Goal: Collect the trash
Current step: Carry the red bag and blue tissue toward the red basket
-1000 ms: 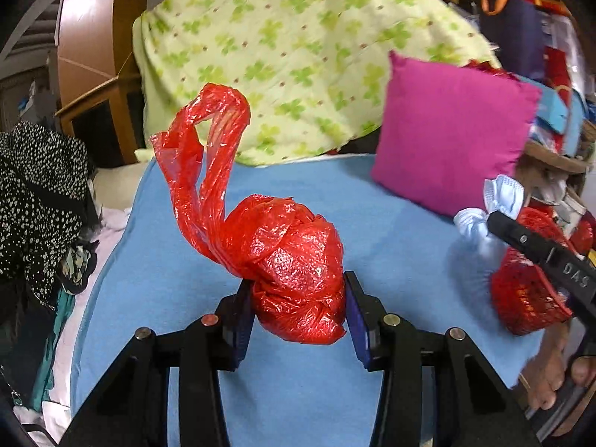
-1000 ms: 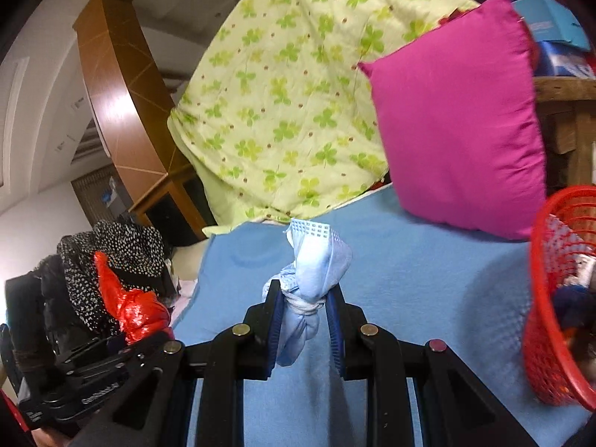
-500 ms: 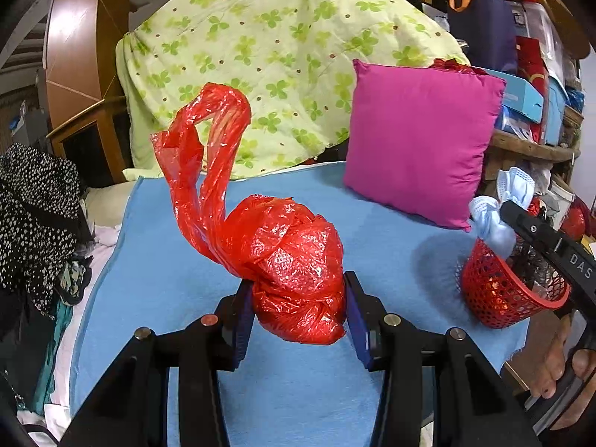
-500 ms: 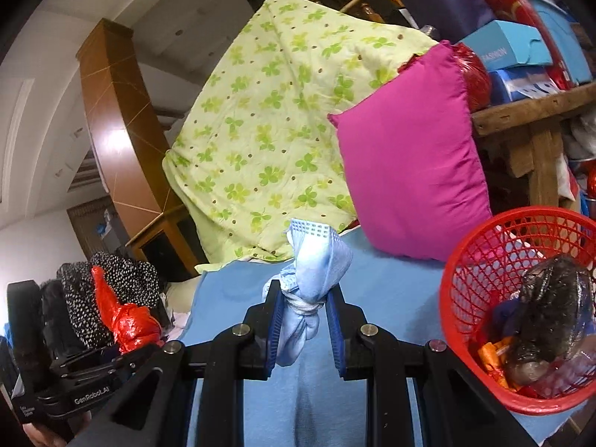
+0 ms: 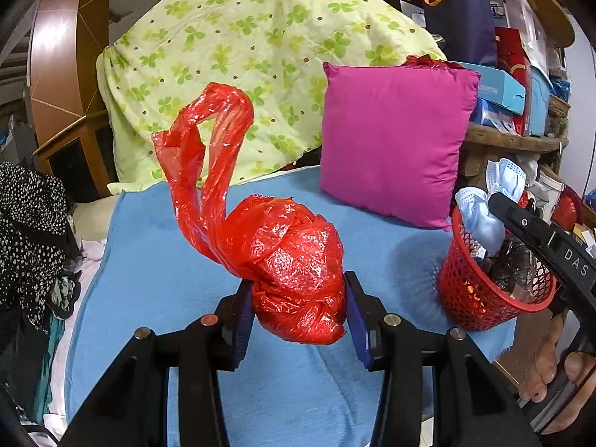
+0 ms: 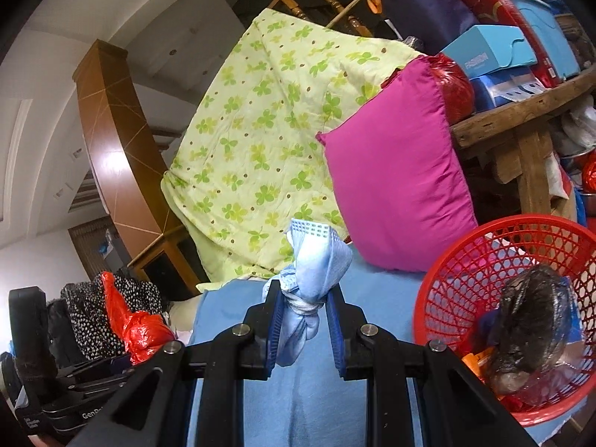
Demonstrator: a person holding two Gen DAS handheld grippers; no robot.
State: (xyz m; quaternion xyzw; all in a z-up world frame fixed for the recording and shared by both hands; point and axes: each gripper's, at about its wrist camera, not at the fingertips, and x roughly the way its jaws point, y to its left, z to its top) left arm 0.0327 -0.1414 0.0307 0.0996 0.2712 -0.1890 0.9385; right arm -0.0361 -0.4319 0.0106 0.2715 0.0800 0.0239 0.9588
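While gripped, the red bag (image 5: 298,272) fills the left hand-held gripper (image 5: 298,320).

L gripper (image 5: 298,313) clamped, R gripper (image 6: 303,329) clamped

Lived-in home, bedroom or sleeping corner. Bed with blue sheet (image 5: 156,246), green clover-print quilt (image 5: 253,48) heaped at the far end, magenta pillow (image 5: 391,141) propped beside it. Spotted clothes (image 5: 29,231) piled at left. Rough wooden shelf (image 6: 521,111) at right crammed with boxes and bags. Brown wood-panelled pillar (image 6: 108,141) far left.
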